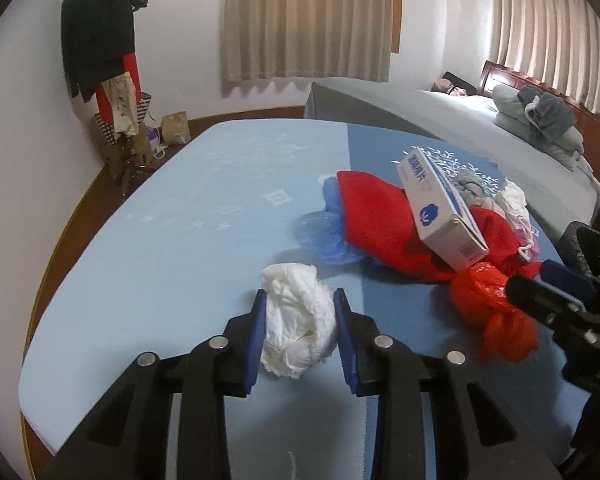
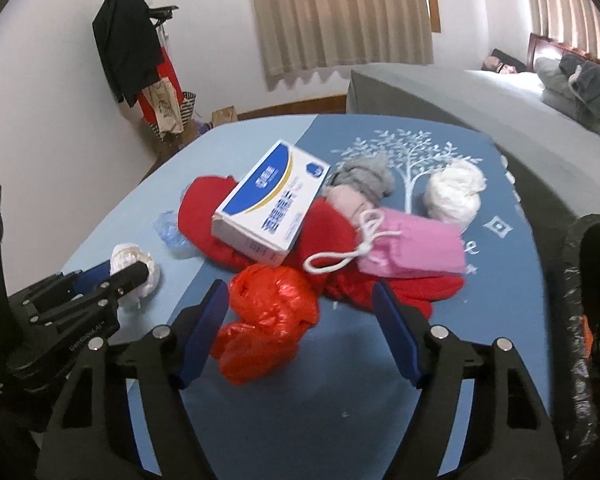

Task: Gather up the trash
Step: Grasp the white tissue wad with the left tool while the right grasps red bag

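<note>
My left gripper has its jaws closed against a crumpled white tissue wad on the blue table cover; the wad also shows in the right wrist view. My right gripper is open, with a crumpled red plastic bag between its jaws, leaning toward the left pad; the bag also shows in the left wrist view. Behind lie a white and blue box, a red cloth, a blue plastic bag, a pink cloth with a white cord and another white wad.
A black trash bag hangs at the table's right edge. A grey bed with folded clothes stands behind the table. A coat stand and bags stand by the left wall. A grey cloth lies behind the box.
</note>
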`<state>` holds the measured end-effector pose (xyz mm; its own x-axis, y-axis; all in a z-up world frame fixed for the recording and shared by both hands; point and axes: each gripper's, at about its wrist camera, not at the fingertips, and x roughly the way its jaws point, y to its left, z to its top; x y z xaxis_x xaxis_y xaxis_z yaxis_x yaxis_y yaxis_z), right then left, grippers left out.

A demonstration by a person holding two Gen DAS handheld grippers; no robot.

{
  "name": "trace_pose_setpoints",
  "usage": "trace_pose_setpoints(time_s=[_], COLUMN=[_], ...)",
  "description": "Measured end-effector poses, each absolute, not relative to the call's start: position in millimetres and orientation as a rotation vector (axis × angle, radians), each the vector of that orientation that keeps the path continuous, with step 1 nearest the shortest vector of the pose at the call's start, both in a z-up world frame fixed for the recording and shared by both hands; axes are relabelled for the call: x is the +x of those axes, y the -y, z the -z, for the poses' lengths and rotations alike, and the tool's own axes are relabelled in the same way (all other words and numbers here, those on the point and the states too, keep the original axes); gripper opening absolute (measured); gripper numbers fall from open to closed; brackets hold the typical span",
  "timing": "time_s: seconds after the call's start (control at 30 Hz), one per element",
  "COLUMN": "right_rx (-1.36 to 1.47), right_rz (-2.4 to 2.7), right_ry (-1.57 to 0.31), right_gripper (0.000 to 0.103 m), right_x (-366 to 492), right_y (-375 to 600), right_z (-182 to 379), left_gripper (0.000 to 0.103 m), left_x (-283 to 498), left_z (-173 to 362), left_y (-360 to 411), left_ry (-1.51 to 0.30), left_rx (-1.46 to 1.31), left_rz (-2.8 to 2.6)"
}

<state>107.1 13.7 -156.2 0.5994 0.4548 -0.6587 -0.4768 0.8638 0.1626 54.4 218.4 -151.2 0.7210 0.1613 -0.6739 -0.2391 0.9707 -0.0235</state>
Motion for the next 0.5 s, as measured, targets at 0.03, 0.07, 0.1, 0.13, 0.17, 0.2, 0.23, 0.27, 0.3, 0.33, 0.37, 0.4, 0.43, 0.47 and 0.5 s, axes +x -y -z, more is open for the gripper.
trace_pose_setpoints(time_s=[0.03,0.07,0.1,0.13,0.17,0.2,0.23,0.27,0.3,0.33,0.37,0.4,0.43,0.47,0.5], right_rx=[-0.033,-0.037,-0.039,-0.041,-0.043,-0.045,-0.049,-0.055,-0.059,-0.061,-0.061,-0.057,-0.049,-0.044,-0.044], right_rz=[-0.541,-0.543,-0.544,-0.549,-0.556,-0.562,-0.568,-0.579,-0.588,-0.597,-0.606,-0.613,-0.624,-0.629,-0.631], right_ry=[-0.760,-0.770,-0.776,-0.788,-0.801,-0.812,-0.822,-0.835,-0.842,-0.847,-0.846,-0.848,-0.850,-0.845,-0.838], right_gripper=[0.071,0.071,0.069,0.066,0.064,0.061,0.057,0.054,0.048,0.046,0.045,0.043,0.042,0.042,0.042], right_x=[107,108,109,109,110,111,111,111,111,111,111,110,109,108,106], right_y=[-14,-17,-18,-20,-23,-24,-26,-29,-30,-32,-32,-32,-31,-29,-27], right_z=[158,160,162,165,168,170,173,175,176,177,177,175,174,171,168], left_gripper=[0.032,0.032,0.032,0.032,0.032,0.032,0.032,0.032,0.032,0.032,0.032,0.032,0.032,0.032,0.032], left_x=[55,55,55,54,55,54,54,54,54,54,54,53,53,53,53], left_z=[151,152,152,152,153,153,153,153,153,153,153,152,152,151,150], left_y=[-220,-221,-221,-222,-223,-222,-223,-223,-222,-222,-221,-221,-221,-221,-220], left_ry=[-0.734,-0.734,-0.734,-0.734,-0.736,-0.737,-0.738,-0.739,-0.740,-0.741,-0.742,-0.742,-0.741,-0.738,-0.736], left_rx=[-0.111,-0.111,-0.111,-0.112,-0.115,-0.117,-0.119,-0.118,-0.118,-0.118,-0.119,-0.120,-0.119,-0.119,-0.118], left_rz=[-0.223,-0.222,-0.222,-0.222,-0.222,-0.221,-0.221,-0.222,-0.221,-0.220,-0.220,-0.220,-0.220,-0.218,-0.216])
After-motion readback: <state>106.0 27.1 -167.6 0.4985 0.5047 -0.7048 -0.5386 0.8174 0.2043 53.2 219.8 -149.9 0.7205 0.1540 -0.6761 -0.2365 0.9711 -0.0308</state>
